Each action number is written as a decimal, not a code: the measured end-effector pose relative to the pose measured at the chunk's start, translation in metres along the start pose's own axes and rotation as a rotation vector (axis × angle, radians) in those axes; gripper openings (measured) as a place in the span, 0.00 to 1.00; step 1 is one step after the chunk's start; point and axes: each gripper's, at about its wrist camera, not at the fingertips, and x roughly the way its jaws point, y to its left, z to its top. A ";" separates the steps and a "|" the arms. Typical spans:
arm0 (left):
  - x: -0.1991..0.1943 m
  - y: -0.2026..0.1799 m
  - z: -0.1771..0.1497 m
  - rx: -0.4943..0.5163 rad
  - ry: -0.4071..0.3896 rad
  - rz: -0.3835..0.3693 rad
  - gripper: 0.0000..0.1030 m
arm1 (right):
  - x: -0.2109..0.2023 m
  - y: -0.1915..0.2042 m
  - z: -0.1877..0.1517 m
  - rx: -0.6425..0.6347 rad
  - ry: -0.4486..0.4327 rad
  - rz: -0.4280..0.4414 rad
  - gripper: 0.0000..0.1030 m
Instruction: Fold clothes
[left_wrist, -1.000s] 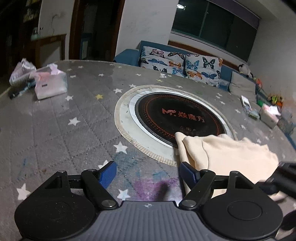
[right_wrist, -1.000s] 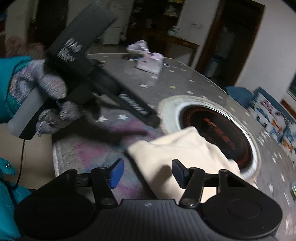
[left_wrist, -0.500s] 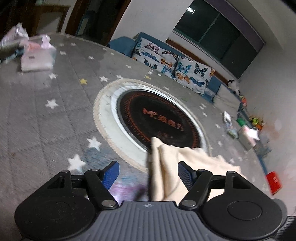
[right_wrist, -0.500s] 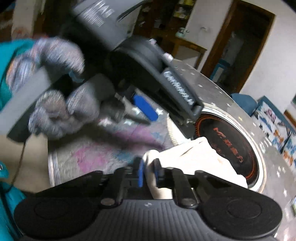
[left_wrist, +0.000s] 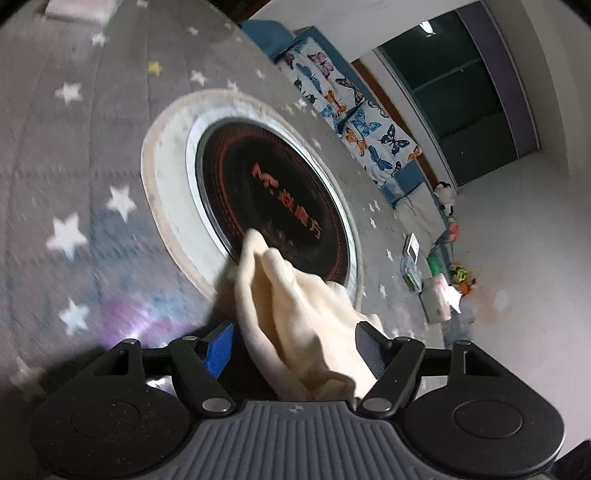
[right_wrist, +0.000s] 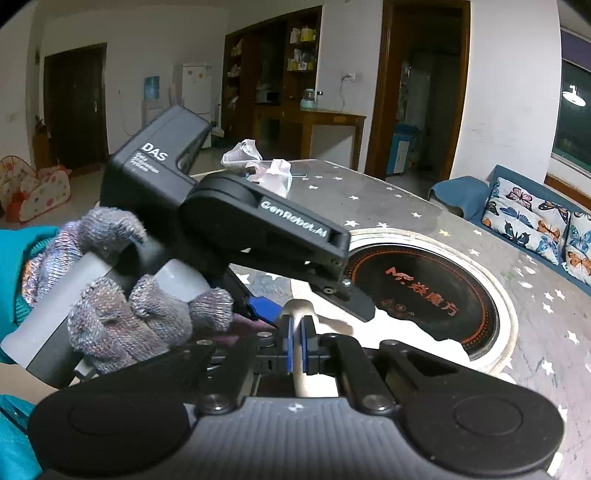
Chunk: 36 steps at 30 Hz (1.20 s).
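Two grippers work one cream garment (left_wrist: 295, 310), which trails from the table's star-printed cover (left_wrist: 74, 155) over the rim of the round black cooktop (left_wrist: 273, 192). The left gripper (left_wrist: 293, 349) has its fingers spread wide with cloth bunched between them, ungripped. The right gripper (right_wrist: 295, 338) is pinched on a fold, and the gloved left hand (right_wrist: 122, 314) with its tool blocks that camera's view of the near table.

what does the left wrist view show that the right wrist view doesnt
Only the left wrist view shows the left gripper open, its fingers either side of the raised cream garment, and clutter on the table's far edge. Only the right wrist view shows the right gripper shut on the garment, a gloved hand and a fridge. Both show the round black cooktop and butterfly cushions.
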 end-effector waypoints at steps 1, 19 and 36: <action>0.002 0.000 -0.001 -0.011 0.008 -0.005 0.70 | 0.000 0.000 -0.001 0.001 -0.001 0.004 0.03; 0.017 0.004 -0.007 0.011 0.035 0.023 0.18 | -0.042 -0.037 -0.034 0.134 0.022 -0.120 0.12; 0.018 -0.009 -0.012 0.124 0.005 0.087 0.18 | -0.062 -0.169 -0.112 0.625 0.050 -0.373 0.31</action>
